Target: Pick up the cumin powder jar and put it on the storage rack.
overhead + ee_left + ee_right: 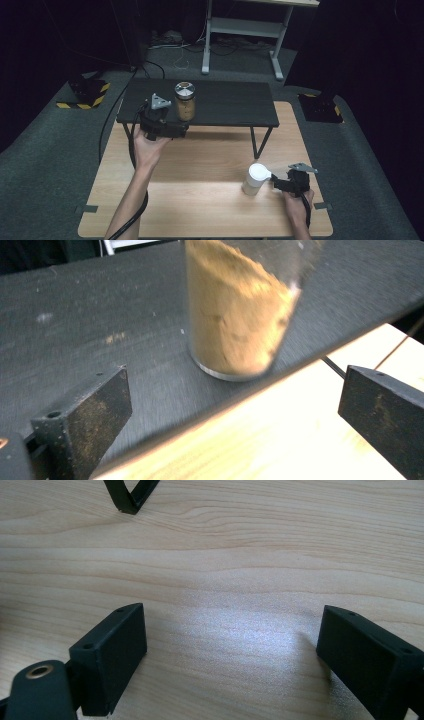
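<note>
A glass jar [185, 106] of brown powder with a shiny metal lid stands upright near the front edge of a low black shelf [230, 102]. My left gripper [179, 129] sits just in front of it at the shelf edge. In the left gripper view the jar [235, 315] rises ahead of the left gripper [235, 420], whose jaws stand wide apart with nothing between them. A white-capped bottle [254, 179] stands on the wooden table [200, 200]. My right gripper [276, 183] is close on its right side. The right gripper [232, 650] is open over bare wood.
The black shelf stands on thin legs [260, 142] across the far half of the table; one leg's foot [129, 497] appears at the top of the right gripper view. Grey carpet surrounds the table, and a desk frame [240, 30] stands behind.
</note>
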{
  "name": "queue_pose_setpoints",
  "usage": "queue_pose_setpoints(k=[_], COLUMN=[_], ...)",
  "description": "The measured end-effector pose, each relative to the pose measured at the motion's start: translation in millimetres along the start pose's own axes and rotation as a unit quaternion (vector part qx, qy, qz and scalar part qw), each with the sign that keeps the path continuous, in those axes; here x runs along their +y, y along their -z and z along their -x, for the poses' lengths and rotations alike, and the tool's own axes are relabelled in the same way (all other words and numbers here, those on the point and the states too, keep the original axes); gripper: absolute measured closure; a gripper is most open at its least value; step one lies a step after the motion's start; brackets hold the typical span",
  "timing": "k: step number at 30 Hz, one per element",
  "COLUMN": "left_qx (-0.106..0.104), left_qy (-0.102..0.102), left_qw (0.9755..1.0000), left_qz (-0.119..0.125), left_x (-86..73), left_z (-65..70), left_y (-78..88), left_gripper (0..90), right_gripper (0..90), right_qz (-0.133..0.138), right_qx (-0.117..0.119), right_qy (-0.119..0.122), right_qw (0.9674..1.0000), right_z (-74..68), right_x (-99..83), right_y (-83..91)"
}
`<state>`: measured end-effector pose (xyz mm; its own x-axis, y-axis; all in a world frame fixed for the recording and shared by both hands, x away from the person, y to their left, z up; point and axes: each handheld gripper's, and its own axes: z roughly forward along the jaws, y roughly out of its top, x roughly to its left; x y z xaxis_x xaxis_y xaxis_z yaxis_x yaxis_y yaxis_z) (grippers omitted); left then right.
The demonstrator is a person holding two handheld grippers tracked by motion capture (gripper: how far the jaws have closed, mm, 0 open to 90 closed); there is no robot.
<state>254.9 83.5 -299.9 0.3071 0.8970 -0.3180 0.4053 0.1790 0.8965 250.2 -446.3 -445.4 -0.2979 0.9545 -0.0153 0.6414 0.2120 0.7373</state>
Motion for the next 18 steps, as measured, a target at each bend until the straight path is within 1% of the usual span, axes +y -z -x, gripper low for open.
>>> queue_pose_setpoints(k=[3, 4, 5, 8, 12, 13, 14, 15, 16, 17, 18], left_qx=[-0.002, -0.002, -0.001, 0.000, 0.004, 0.003, 0.003, 0.002, 0.002, 0.002, 0.003], left_qy=[0.003, 0.003, 0.001, 0.000, -0.007, -0.010, -0.010, -0.007, -0.006, -0.006, -0.004], left_qw=[1.0000, 1.0000, 1.0000, 0.9999, 0.9997, 0.9995, 0.9995, 0.9993, 0.9992, 0.9992, 0.9992], left_qz=[-0.004, -0.004, -0.008, -0.014, -0.025, -0.031, -0.031, -0.036, -0.039, -0.039, -0.040], left_x=[-8.0, -8.0, -14.1, -25.5, -42.5, -47.2, -47.2, -55.3, -59.9, -59.9, -66.0], left_z=[-1.6, -1.6, -2.6, -3.2, -2.6, -3.5, -3.5, -4.2, -4.2, -4.2, -4.8], left_y=[9.6, 9.6, 14.8, 19.4, 19.9, 19.3, 19.3, 18.3, 17.3, 17.3, 16.5], left_gripper=[0.8, 0.8, 0.8, 0.6, 0.6, 0.6, 0.6, 0.6, 0.7, 0.6, 0.6], right_gripper=[11.8, 11.9, 11.9, 11.8, 11.9, 11.8, 11.8, 11.8, 11.8, 11.8, 11.8], right_qz=[0.000, 0.000, 0.000, 0.000, 0.000, 0.000, 0.000, 0.000, 0.000, 0.000, 0.000], right_qx=[0.001, 0.001, 0.001, 0.001, 0.001, 0.001, 0.001, 0.001, 0.002, 0.002, 0.002], right_qy=[0.000, 0.000, 0.000, 0.000, 0.000, 0.000, 0.000, 0.000, 0.000, 0.000, 0.000], right_qw=[1.0000, 1.0000, 1.0000, 1.0000, 1.0000, 1.0000, 1.0000, 1.0000, 1.0000, 1.0000, 1.0000], right_z=[0.1, 0.0, -0.1, -0.2, -0.2, -0.1, -0.1, -0.1, -0.1, 0.0, 0.0], right_x=[0.0, 0.0, -0.1, -0.1, -0.1, -0.1, -0.1, -0.1, 0.0, 0.0, 0.0], right_y=[0.0, 0.0, 0.1, 0.1, 0.1, 0.1, 0.1, 0.1, 0.1, 0.1, 0.1])
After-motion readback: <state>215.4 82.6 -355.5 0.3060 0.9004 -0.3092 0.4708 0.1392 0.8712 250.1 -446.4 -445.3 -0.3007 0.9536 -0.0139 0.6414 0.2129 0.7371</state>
